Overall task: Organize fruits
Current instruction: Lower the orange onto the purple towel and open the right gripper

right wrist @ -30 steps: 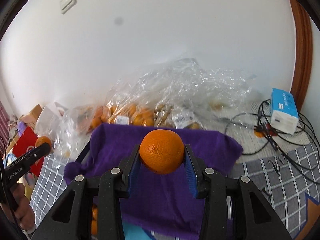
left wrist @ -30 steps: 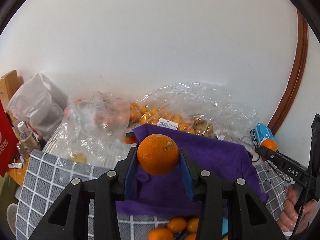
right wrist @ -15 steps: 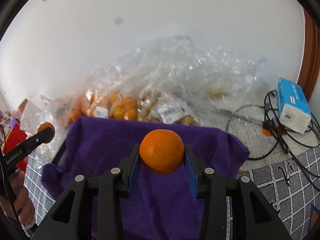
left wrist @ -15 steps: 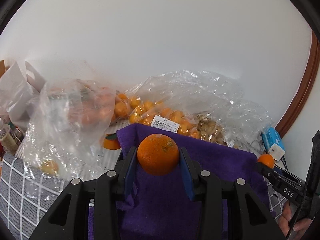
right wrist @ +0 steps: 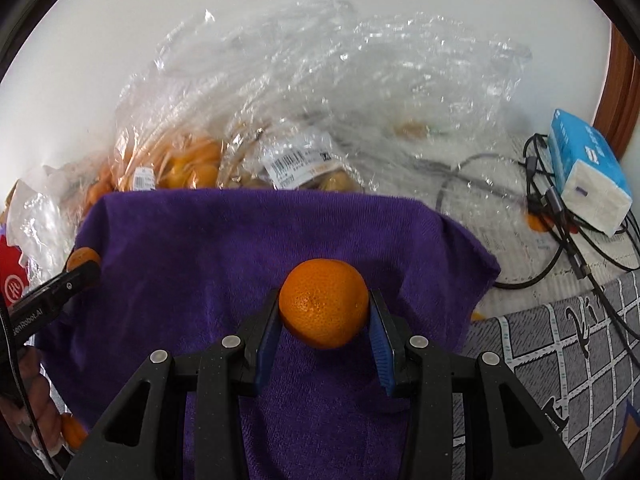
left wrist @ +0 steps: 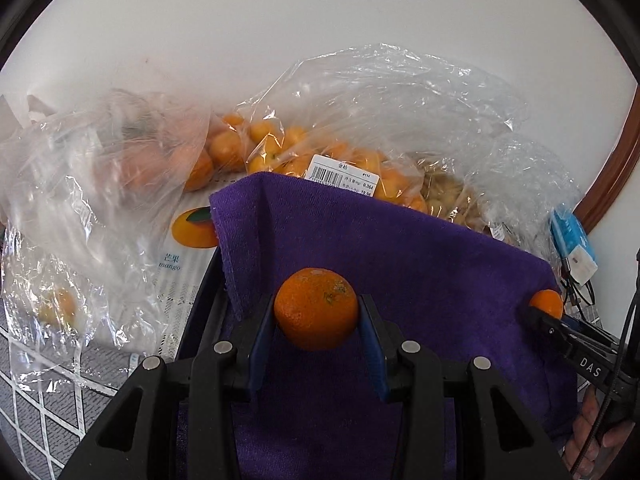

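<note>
The left hand-held gripper [left wrist: 316, 316] is clamped on a round orange mandarin [left wrist: 316, 314] above the purple terry towel [left wrist: 400, 264]. The right hand-held gripper [right wrist: 324, 312] is clamped on a second round orange mandarin [right wrist: 323, 303] above the same towel. What the towel covers is hidden. Behind the towel, crumpled clear plastic bags [right wrist: 320, 92] blur the small orange fruits [left wrist: 236, 148] inside.

A home room: bagged shop fruit [left wrist: 280, 152], a tissue pack [right wrist: 588, 178] and charging cables [right wrist: 560, 216] along a white wall.

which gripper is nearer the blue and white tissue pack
Right. The right gripper, shut on an orange, is over the purple cloth's side nearest the blue and white tissue pack; the left gripper is at the cloth's far edge.
</note>
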Available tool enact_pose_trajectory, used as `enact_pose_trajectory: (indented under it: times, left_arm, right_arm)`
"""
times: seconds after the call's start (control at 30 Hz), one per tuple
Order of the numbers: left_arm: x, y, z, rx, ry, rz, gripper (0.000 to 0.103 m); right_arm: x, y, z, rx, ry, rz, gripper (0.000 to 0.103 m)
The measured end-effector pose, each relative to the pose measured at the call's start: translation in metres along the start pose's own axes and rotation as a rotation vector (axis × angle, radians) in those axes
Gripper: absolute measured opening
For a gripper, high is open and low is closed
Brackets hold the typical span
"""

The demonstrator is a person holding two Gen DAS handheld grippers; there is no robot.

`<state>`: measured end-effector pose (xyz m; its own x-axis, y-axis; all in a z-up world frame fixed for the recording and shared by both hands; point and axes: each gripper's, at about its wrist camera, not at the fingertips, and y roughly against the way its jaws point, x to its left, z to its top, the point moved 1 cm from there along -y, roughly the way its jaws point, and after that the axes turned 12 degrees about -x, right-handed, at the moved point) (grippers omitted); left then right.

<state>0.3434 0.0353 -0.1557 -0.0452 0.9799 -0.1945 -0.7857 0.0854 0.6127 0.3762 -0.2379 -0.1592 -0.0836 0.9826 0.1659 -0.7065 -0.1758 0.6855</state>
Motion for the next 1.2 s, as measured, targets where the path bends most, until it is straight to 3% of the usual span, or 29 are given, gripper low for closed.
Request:
enact_pose_trajectory:
  times: [0.3,0.5,0.6,0.67,0.73,0.9,1.1,1.2]
  left_arm:
    - [-0.009,-0.017,-0.004,0.08,-0.048,0.039,0.039]
    - [-0.013,-0.02,-0.007,0.092,-0.077,0.042,0.039]
    - [-0.015,-0.02,-0.007,0.103,-0.087,0.04,0.04]
    - [-0.017,-0.017,-0.006,0.092,-0.089,0.039,0.045]
    - [-0.018,-0.011,-0.002,0.072,-0.085,0.026,0.052]
    - [-0.026,0.009,0.007,0.025,-0.095,-0.001,0.053]
    - [-0.035,0.043,0.019,-0.061,-0.103,-0.04,0.053]
    - [-0.041,0.061,0.023,-0.093,-0.13,-0.075,0.053]
  right_arm:
    - [0.0,-0.003,-0.003,0.011,0.004,-0.006,0.041]
    - [0.005,-0.005,-0.004,0.014,0.026,-0.016,0.042]
    - [0.008,-0.002,-0.002,-0.003,0.039,-0.021,0.051]
    - [0.01,0.003,0.0,-0.018,0.047,-0.028,0.061]
    - [0.013,0.009,0.004,-0.039,0.058,-0.04,0.066]
    - [0.024,0.038,0.014,-0.119,0.098,-0.092,0.066]
    - [0.031,0.08,0.011,-0.179,0.077,-0.064,0.066]
    - [0.029,0.099,0.005,-0.195,0.095,-0.123,0.066]
